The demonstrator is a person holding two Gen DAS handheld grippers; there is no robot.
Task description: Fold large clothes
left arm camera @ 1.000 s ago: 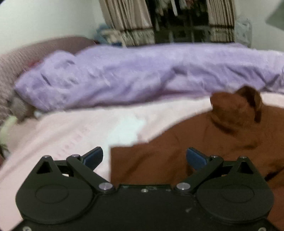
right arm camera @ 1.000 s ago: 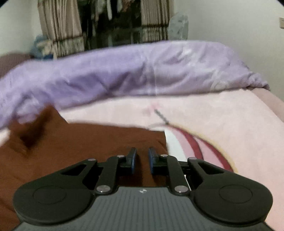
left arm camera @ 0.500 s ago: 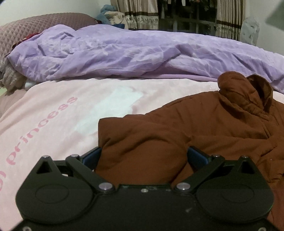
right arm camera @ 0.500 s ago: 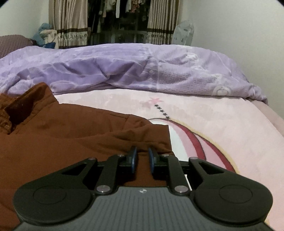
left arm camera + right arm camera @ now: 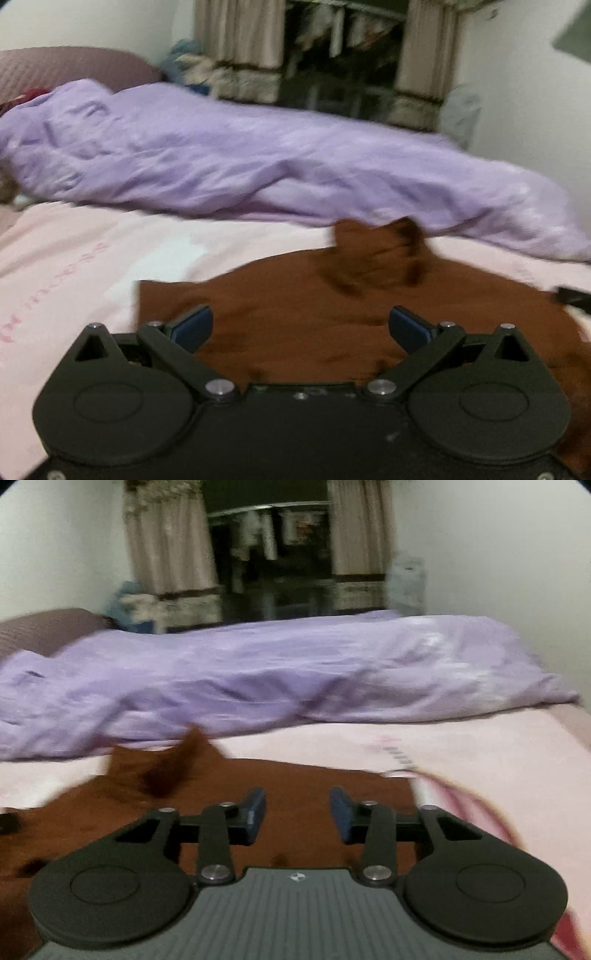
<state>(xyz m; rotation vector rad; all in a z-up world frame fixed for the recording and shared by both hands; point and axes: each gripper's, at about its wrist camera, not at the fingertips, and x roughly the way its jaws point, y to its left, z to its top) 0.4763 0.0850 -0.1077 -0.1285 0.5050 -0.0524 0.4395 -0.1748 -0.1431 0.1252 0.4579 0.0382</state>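
Note:
A large brown garment [image 5: 295,314] lies spread on the pink blanket [image 5: 74,266], its raised collar [image 5: 376,254] at the far side. My left gripper [image 5: 300,326] is open wide above the garment's left part and holds nothing. In the right wrist view the same garment [image 5: 295,786] lies under my right gripper [image 5: 297,814], which is open with a moderate gap and empty, near the garment's right edge. The collar [image 5: 166,764] shows at the left there. Both views are motion-blurred.
A crumpled purple duvet [image 5: 258,166] lies across the far side of the bed, also in the right wrist view [image 5: 277,675]. A mauve pillow [image 5: 74,66] is at the far left. Curtains [image 5: 170,542] and a dark clothes rack stand behind. A white wall is at the right.
My right gripper has opened and let go of the garment's edge. Both grippers have risen and pulled back from the garment, which now lies flat. My left gripper stayed open.

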